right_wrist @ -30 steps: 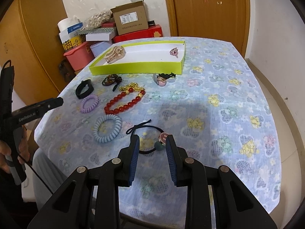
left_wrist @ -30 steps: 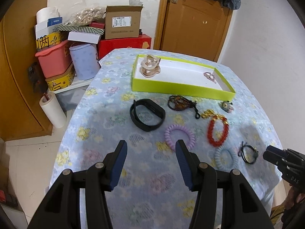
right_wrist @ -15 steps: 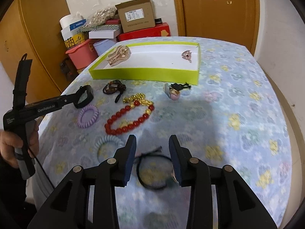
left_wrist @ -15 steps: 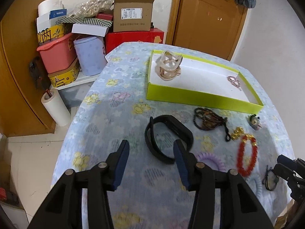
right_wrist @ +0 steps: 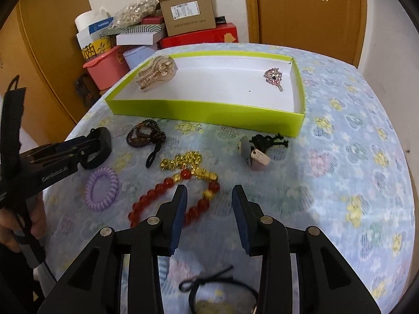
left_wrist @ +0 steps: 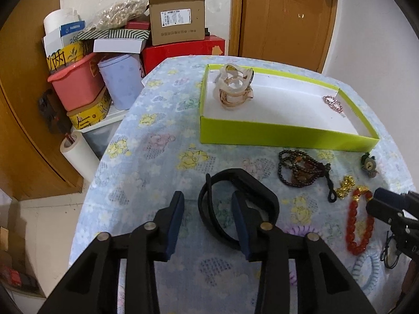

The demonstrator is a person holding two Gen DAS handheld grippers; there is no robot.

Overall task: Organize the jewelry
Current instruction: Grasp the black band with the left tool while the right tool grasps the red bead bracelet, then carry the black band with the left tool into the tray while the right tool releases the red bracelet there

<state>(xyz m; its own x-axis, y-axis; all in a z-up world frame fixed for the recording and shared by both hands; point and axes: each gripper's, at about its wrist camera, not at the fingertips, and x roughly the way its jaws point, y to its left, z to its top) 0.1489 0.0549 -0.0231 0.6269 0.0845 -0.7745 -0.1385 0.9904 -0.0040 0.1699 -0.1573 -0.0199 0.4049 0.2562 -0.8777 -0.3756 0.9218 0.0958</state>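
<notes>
The surface (right_wrist: 340, 157), covered in a flowered blue cloth, carried a shallow lime-green tray (right_wrist: 209, 111) at its far side. The tray held only a translucent hair claw (left_wrist: 234, 89) at one end and a small pink brooch (right_wrist: 273, 76) at the other; its white floor between them was bare.

The remaining jewellery lay loose on the cloth in front of the tray: a black wristband (left_wrist: 235, 198), a dark bead necklace (left_wrist: 301, 170), a red bead bracelet (right_wrist: 167, 196) with gold links, a lilac coil tie (right_wrist: 102, 189) and a small clip-like ornament (right_wrist: 255, 153). A black hair elastic (right_wrist: 222, 290) lay below the right tongs.

The left tongs (left_wrist: 208, 209) were spread, their jaws having just been closing, and straddled the near-left arc of the wristband without visibly pressing it. The right tongs (right_wrist: 209, 204) stood apart and empty above the red bracelet's gold end.

Judgement: the step in hand was the pickup of the wristband. It would be done well by lowering until both pads bracket one strap wall, closing squarely across it rather than along it, and lifting straight before carrying it to the tray's bare middle. The band looked springy; a shallow pinch could let it twist free. The right tongs should hold off until the left cleared.
</notes>
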